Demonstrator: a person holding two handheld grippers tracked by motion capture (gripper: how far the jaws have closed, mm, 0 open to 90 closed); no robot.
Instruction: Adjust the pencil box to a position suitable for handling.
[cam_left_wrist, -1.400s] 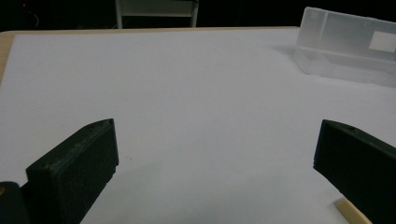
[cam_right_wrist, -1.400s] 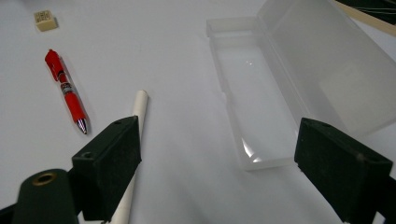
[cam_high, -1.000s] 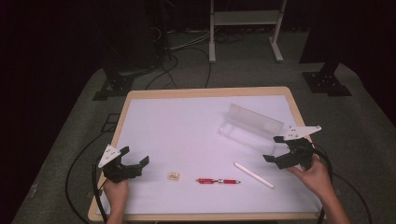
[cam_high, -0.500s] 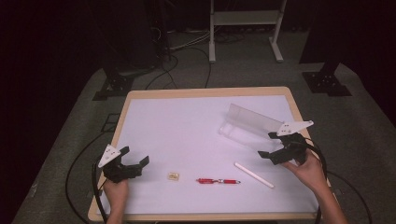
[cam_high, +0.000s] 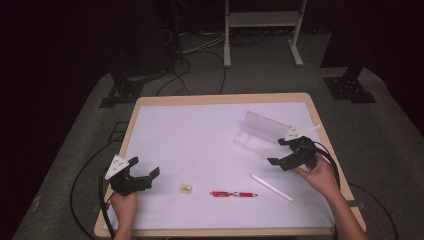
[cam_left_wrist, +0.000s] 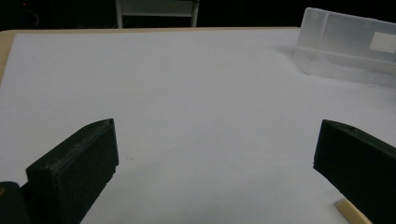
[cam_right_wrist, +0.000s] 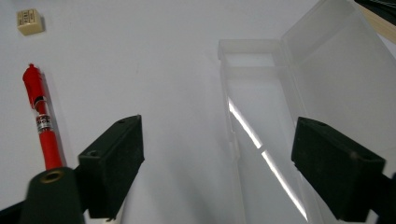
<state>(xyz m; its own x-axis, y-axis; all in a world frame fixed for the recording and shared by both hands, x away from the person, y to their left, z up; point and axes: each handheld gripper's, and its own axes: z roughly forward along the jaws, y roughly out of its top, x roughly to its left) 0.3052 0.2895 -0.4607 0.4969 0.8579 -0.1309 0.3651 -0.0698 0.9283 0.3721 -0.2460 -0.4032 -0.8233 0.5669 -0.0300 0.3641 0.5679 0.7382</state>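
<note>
A white-topped table with a pale wood rim stands on grey carpet in a dark room, cables trailing behind. From left: the left gripper, jaws spread and empty, a small eraser, a red pen, a white stick. The right gripper, jaws wide though just closing slightly with nothing pinched, hovers beside the open clear plastic case at the table's right.

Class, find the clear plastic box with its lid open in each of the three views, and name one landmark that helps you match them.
High view: clear plastic box right of centre, ahead of the right gripper.
Left gripper view: upper right corner.
Right gripper view: centre to right, lid up.
Shared landmark: the white table sheet under it.
</note>
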